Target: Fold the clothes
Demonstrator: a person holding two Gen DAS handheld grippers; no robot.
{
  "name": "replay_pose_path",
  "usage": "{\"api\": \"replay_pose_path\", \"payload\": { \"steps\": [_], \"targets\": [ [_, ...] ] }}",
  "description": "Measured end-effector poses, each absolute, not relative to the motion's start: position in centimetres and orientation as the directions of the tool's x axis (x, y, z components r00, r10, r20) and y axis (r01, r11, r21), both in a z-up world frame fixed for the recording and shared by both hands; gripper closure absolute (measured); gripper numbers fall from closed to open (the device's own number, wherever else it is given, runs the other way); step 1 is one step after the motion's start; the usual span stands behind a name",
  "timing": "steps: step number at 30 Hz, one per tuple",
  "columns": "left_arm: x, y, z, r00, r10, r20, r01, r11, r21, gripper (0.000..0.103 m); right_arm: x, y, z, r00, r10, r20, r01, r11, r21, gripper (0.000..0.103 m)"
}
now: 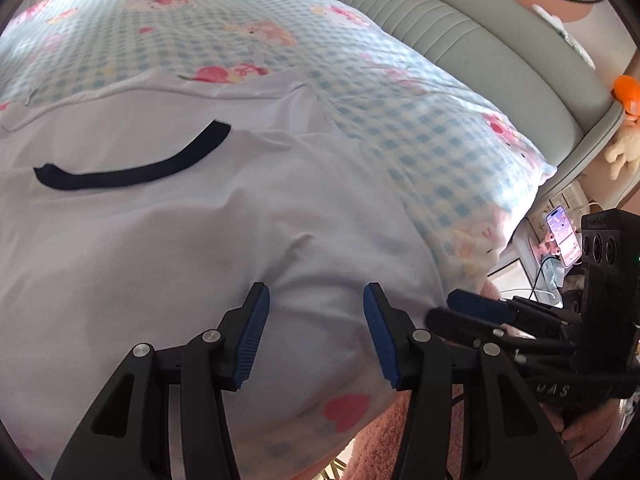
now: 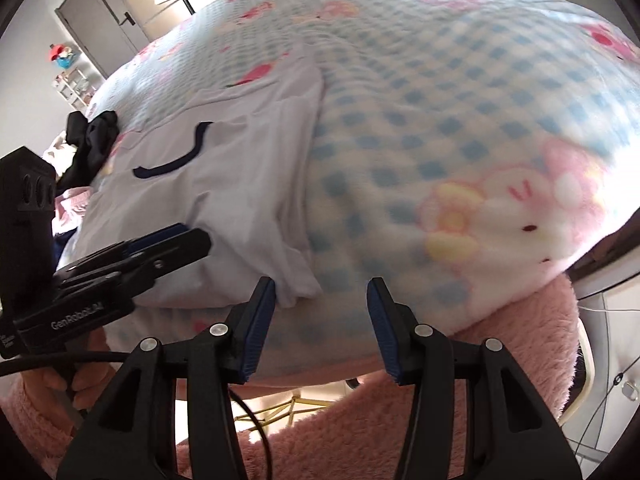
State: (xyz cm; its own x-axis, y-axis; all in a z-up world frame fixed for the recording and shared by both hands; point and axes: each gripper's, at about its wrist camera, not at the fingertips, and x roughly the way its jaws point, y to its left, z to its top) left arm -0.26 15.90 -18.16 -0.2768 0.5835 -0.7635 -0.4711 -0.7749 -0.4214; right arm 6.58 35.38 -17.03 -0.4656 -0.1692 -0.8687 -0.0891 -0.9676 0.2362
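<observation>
"GenRobot.AI" marks left hand-held gripper (image 2: pixel 192 240); rest blurred.

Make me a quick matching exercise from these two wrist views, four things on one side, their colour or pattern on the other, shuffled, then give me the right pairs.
Things:
1. shirt
2. neckband of the shirt
3. bedspread
4. gripper pads

Colours or patterns:
A. blue ribbed
B. plain white
C. dark navy strip
D. blue and white checks with pink cartoon figures

Pairs: 1-B, 2-C, 3-D, 4-A
</observation>
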Motion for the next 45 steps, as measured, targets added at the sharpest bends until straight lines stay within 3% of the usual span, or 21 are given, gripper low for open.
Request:
{"api": "replay_pose_path", "payload": {
  "steps": [6,13,16,19,20,28,32,36,39,45],
  "targets": [
    [-0.2,16.1,-18.3,-0.274,0.561,-0.781,-0.481,-0.783,-0.394,0.051,7.3,37.2,-15.6,-0.518,-0.116,-0.847,-0.167,-0.958,0.234,0.054],
    [0.2,12.5,-16.4,-0.355,0.629,-0.692,-0.426,-0.767,-0.479,0.050,6.5,34.3,-14.7,-0.556,-0.397,-0.730,0.030,-0.887,0.460,0.054],
    [0.1,8.4,-14.8,-0.428,0.597,-0.679,-0.378,-0.800,-0.466,0.050,6.0,33.2,-15.3,-0.545,-0.306,-0.781,0.002,-0.931,0.364,0.054],
    [0.4,3.3,-14.5,-0.474,0.536,-0.699,-0.303,-0.844,-0.442,0.050,5.9,34.5,-15.7,-0.550,-0.306,-0.777,-0.093,-0.902,0.422,0.055],
    [0.6,1.4,-14.6,-0.484,0.515,-0.708,-0.269,-0.857,-0.439,0.050,6.3,35.2,-15.3,-0.578,-0.351,-0.737,-0.097,-0.867,0.489,0.054],
    [2.1,-9.6,-14.9,-0.563,0.326,-0.760,-0.013,-0.922,-0.386,0.050,5.2,33.3,-14.7,-0.545,-0.316,-0.777,-0.070,-0.906,0.418,0.054],
    [3.1,-12.6,-15.1,-0.587,0.345,-0.732,0.044,-0.890,-0.454,0.049,4.9,32.3,-14.7,-0.534,-0.275,-0.799,-0.076,-0.926,0.369,0.054],
    [2.6,-12.8,-16.5,-0.545,0.341,-0.766,0.049,-0.899,-0.436,0.048,4.8,31.9,-14.4,-0.551,-0.242,-0.799,-0.049,-0.946,0.321,0.053],
    [2.5,-11.4,-16.4,-0.506,0.373,-0.778,0.005,-0.901,-0.435,0.048,3.5,32.1,-17.2,-0.431,-0.137,-0.892,-0.131,-0.968,0.212,0.053],
    [3.1,-5.7,-12.8,-0.531,0.400,-0.747,-0.262,-0.916,-0.304,0.045,4.9,33.7,-17.0,-0.437,-0.042,-0.898,-0.187,-0.973,0.136,0.050]
  ]
}}
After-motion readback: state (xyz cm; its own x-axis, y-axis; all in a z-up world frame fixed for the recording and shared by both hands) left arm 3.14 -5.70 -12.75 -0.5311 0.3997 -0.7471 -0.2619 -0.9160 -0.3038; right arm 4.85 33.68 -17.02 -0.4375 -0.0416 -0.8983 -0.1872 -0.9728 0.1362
